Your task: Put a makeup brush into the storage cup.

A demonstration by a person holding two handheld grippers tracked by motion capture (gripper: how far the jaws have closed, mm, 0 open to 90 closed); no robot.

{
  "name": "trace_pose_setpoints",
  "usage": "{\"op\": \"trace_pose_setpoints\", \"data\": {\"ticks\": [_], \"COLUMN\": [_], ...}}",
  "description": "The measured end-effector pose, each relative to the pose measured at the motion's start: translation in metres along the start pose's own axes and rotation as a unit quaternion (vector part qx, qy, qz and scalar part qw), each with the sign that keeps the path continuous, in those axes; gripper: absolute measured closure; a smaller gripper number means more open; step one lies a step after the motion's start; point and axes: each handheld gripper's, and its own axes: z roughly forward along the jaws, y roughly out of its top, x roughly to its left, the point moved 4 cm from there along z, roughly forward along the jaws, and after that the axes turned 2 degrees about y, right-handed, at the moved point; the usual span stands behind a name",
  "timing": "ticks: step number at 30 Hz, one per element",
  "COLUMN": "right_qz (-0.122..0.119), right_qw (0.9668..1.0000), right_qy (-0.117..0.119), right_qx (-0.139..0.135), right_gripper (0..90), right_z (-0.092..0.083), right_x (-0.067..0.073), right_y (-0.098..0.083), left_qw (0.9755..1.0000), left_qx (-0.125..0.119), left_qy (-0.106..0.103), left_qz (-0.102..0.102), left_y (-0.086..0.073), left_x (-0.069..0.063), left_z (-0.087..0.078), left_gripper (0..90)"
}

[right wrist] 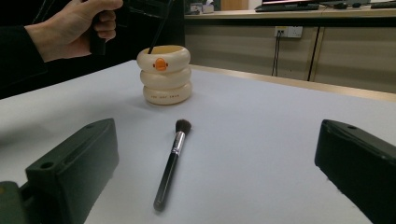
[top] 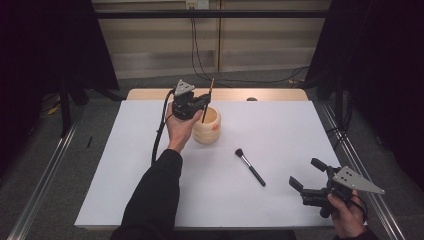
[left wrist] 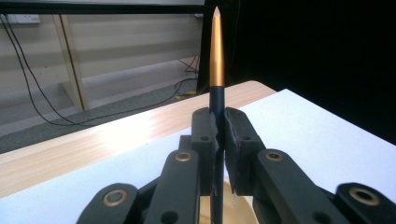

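The left gripper [top: 202, 102] has its fingers clamped on a gold-tipped brush [left wrist: 216, 60], upright over the ringed cream holder [top: 207, 126]. The right gripper's [top: 309, 174] fingers stand apart near the makeup brush [top: 249, 166] lying on the counter [top: 280, 130].

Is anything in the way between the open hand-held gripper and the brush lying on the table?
Nothing visible is. The right hand-held gripper has its jaws wide apart, and only bare white table lies between it and the makeup brush. The cream holder stands farther back, beyond the brush.
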Motion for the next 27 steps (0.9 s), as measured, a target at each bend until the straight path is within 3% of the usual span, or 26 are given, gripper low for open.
{"op": "trace_pose_setpoints", "data": {"ticks": [11,15,17,19,22,27], "right_qz": [-0.002,0.001,-0.001,-0.004,0.0,-0.005], "right_qw": [1.0,1.0,1.0,1.0,1.0,1.0], "right_qy": [0.0,-0.001,0.001,0.001,-0.001,0.001], "right_qx": [0.0,0.0,0.003,0.001,0.0,0.0], "right_gripper": [0.0,0.0,0.0,0.0,0.0,0.0], "right_z": [0.0,0.0,0.0,0.0,0.0,0.0], "right_x": [0.0,0.001,0.001,0.001,0.001,0.0], "right_y": [0.0,0.0,0.0,0.0,0.0,0.0], "left_qw": [0.9999,0.9998,0.9999,0.9999,0.9999,0.9998], "left_qx": [0.004,0.017,0.009,0.012,0.012,0.016], "left_qy": [-0.004,-0.001,-0.005,-0.005,-0.004,0.006], "left_qz": [-0.014,-0.01,-0.012,-0.003,-0.01,-0.002], "left_y": [-0.018,-0.024,-0.022,-0.022,-0.022,-0.025], "left_x": [0.002,0.002,0.001,0.0,0.002,0.004], "left_z": [-0.002,0.0,0.0,-0.001,-0.002,0.001], "left_gripper": [83.3,83.2,83.2,83.2,83.2,83.1]}}
